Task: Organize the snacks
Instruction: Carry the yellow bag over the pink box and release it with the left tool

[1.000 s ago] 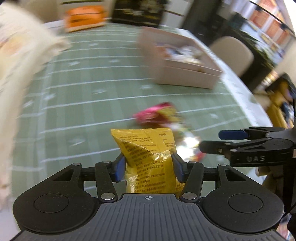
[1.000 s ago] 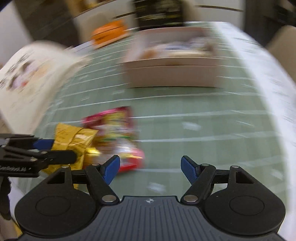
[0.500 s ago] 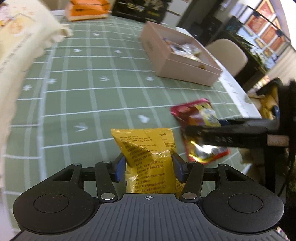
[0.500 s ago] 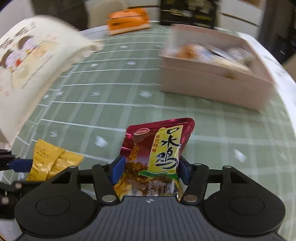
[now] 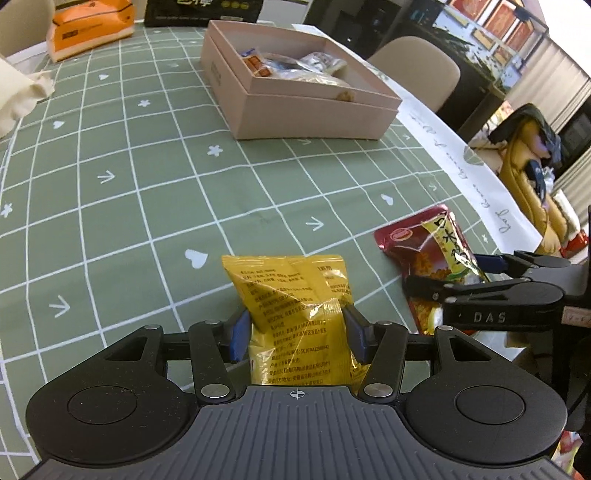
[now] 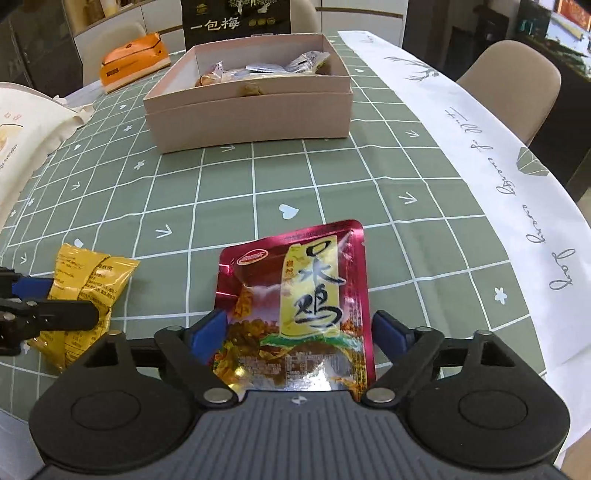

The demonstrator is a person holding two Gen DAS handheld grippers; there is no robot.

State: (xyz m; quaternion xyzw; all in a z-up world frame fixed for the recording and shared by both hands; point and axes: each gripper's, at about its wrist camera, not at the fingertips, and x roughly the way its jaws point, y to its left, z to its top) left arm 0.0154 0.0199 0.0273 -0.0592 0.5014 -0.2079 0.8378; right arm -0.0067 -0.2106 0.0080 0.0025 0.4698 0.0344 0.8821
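My left gripper (image 5: 297,332) is shut on a yellow snack packet (image 5: 295,295), which also shows in the right wrist view (image 6: 88,288). My right gripper (image 6: 299,328) is shut on a red foil snack packet (image 6: 299,306) with a yellow label; it also shows in the left wrist view (image 5: 432,258). Both packets are low over the green checked tablecloth (image 6: 258,192). A pink cardboard box (image 6: 251,110) with several wrapped snacks inside stands farther back, seen too in the left wrist view (image 5: 306,107).
An orange pack (image 6: 133,59) and a black box with Chinese print (image 6: 236,18) lie behind the pink box. A cream cloth bag (image 6: 26,125) lies at the left. A white runner (image 6: 498,166) covers the table's right edge, with beige chairs (image 6: 517,70) beyond.
My right gripper moved onto the red packet and shut on it. My left gripper kept hold of the yellow packet. Both views have turned toward the pink box and sharpened.
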